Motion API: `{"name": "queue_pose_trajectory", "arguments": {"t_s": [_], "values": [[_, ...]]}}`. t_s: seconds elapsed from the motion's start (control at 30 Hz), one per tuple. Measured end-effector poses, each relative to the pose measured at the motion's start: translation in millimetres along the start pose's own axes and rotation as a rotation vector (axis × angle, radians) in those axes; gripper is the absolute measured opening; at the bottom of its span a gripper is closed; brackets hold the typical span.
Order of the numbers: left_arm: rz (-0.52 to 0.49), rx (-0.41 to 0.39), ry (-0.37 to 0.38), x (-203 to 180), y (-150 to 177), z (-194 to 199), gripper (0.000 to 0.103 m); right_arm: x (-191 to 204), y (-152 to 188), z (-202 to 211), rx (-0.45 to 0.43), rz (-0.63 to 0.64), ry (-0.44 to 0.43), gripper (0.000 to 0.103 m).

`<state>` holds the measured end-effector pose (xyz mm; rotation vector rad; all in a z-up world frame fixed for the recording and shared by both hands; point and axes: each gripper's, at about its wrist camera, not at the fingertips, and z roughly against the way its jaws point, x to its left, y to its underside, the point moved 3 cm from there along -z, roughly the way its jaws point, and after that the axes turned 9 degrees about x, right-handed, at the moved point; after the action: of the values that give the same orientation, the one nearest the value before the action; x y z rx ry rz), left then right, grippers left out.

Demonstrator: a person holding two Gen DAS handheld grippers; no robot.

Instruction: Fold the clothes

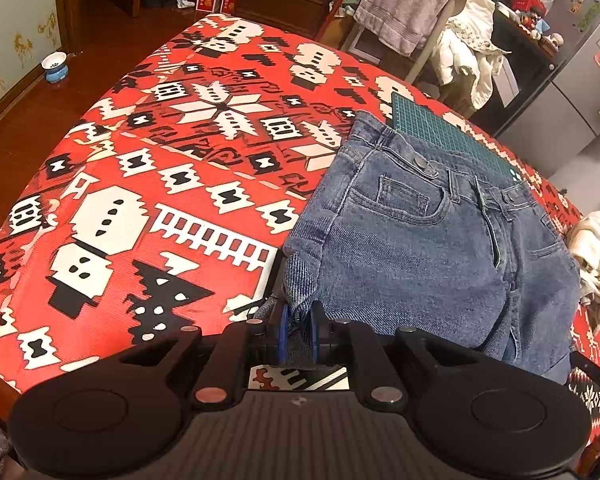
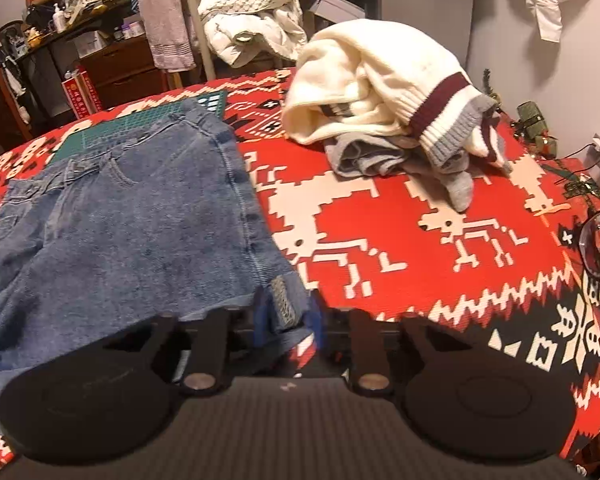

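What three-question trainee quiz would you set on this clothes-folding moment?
1. True or false: the left hand-held gripper is shut on an edge of the denim jeans.
2. Multiple choice: what does the waistband of the jeans partly cover? A) a green cutting mat B) a grey towel C) a pair of glasses
3. Short answer: which garment lies heaped on the red patterned blanket, apart from the jeans, on the right hand-held gripper side?

Key
1. True; blue denim sits pinched between its pads.
2. A; the green cutting mat shows from under the waistband.
3. The cream knit sweater with maroon and grey striped trim.
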<state>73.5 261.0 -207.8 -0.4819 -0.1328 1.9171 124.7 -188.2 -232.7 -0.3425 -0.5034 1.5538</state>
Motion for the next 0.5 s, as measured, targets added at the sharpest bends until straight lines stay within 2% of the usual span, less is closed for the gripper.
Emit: {"name": "queue_pose_trajectory", "arguments": {"t_s": [0.13, 0.37, 0.5], "values": [[-0.008, -0.008, -0.003, -3, -1, 7, 0.011, 2, 2, 18, -0.022, 0.011, 0.023, 0.009], [-0.027, 0.002, 0.008, -5, 2, 22, 0.011, -20, 16, 71, -0.088, -0.090, 0.001, 0.009], [-0.038, 0.036, -0.012, 0, 5, 14, 0.011, -28, 31, 77, -0.066, -0.106, 0.008, 0.009]]}}
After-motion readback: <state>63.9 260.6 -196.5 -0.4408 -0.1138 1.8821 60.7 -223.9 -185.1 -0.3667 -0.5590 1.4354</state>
